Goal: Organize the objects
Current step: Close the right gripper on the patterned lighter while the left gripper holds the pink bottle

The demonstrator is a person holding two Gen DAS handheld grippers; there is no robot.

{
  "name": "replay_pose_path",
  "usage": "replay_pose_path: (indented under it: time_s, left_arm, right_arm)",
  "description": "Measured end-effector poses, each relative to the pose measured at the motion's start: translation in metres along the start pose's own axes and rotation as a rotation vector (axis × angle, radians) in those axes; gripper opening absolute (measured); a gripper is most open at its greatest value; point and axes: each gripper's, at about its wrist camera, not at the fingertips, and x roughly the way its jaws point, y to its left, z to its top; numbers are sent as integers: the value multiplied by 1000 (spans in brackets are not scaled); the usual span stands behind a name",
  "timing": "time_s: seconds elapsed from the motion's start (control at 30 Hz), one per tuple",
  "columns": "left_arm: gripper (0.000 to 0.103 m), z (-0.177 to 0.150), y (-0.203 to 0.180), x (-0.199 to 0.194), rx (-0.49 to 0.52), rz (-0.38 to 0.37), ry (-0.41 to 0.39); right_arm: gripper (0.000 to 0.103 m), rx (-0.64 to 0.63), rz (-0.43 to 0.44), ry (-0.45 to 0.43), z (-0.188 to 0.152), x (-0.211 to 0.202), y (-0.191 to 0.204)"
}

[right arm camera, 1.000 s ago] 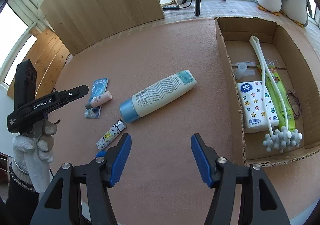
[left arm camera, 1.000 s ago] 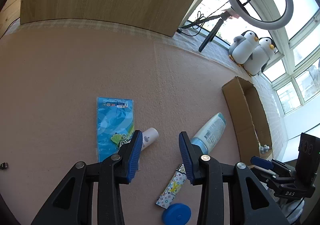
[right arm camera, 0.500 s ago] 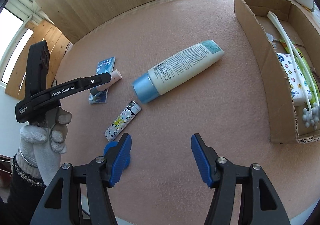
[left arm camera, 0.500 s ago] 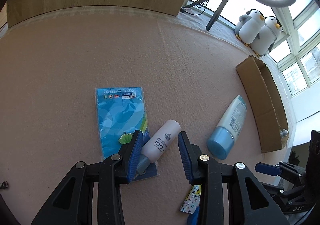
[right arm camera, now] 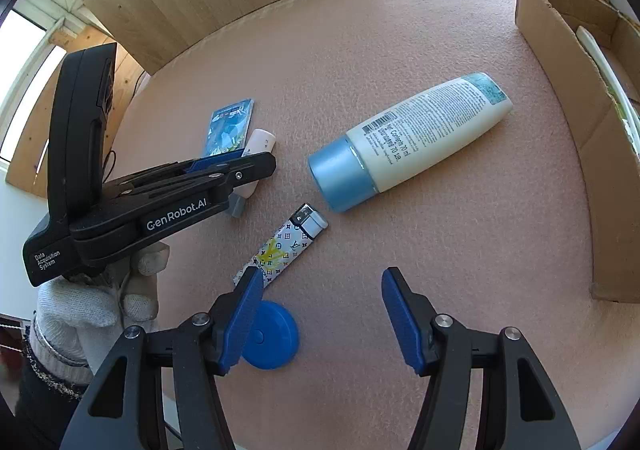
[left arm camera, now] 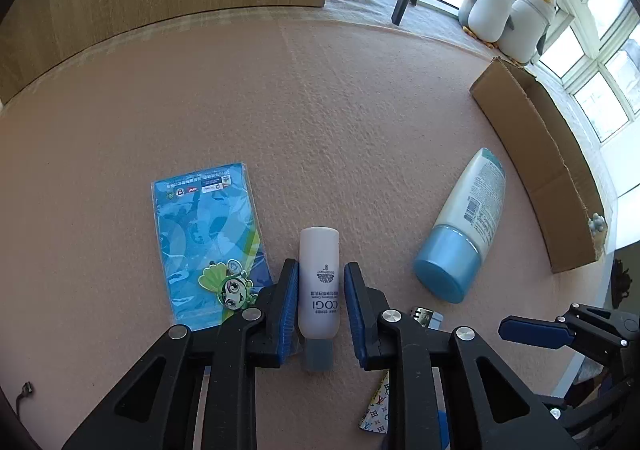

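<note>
Left gripper (left arm camera: 321, 290) straddled small white tube (left arm camera: 319, 282) lying on pink mat (left arm camera: 320, 110), jaws narrow, not yet pinching. Blue packet (left arm camera: 204, 246) at tube's 9 o'clock. Right gripper (right arm camera: 322, 310) hovered, jaws wide, empty.

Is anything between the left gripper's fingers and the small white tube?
Nothing visible. The left gripper is open, with the small white tube lying on the mat between its fingers. The blue packet lies just outside its left finger.
</note>
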Motion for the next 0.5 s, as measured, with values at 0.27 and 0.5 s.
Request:
replay_pose_path:
  time_s: [0.27,0.5]
  left_arm:
    - [21,-16,5,-7,-7,-10,-14]
    - [21,-48,20,-24,-34,-21,-25]
  right_arm:
    - [56,6,-20,27,7,17,4]
    - [51,0,-25,47,17,30,13]
